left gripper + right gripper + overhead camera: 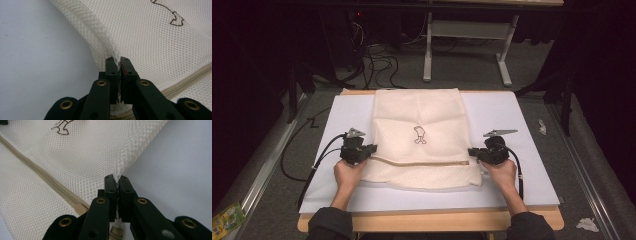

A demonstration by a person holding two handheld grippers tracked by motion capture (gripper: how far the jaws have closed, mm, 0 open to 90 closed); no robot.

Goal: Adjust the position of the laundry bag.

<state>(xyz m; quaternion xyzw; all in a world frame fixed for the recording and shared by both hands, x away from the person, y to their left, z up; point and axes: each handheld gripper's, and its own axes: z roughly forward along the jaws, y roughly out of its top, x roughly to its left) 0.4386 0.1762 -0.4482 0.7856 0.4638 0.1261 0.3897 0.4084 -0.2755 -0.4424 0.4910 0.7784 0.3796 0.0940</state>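
Cream mesh laundry bag [419, 137] lies flat on the white mat [522, 150] covering the desk [432, 220], centred between left and right edges, its far end reaching the far edge of the mat. Small dark outline figure [419, 135] printed mid-bag. Beige zipper [422, 162] runs across the bag, nearer the near edge, roughly level with both claws.

Left claw [371, 151]: at the bag's left side edge, by the zipper's end. Left gripper view: jaws closed, a pinch of mesh seam [117, 63] clamped between them; the bag fans away ahead and to the right of the claw [118, 62], bare mat to its left.

Right claw [472, 152]: at the bag's right side edge, opposite the left one. Right gripper view: jaws closed on the mesh edge [117, 178]; the bag spreads ahead and left of the claw [117, 181], zipper [50, 185] crossing at left, mat at right.

Fabric between the claws lies on the mat; whether the gripped edges are lifted off it cannot be told.
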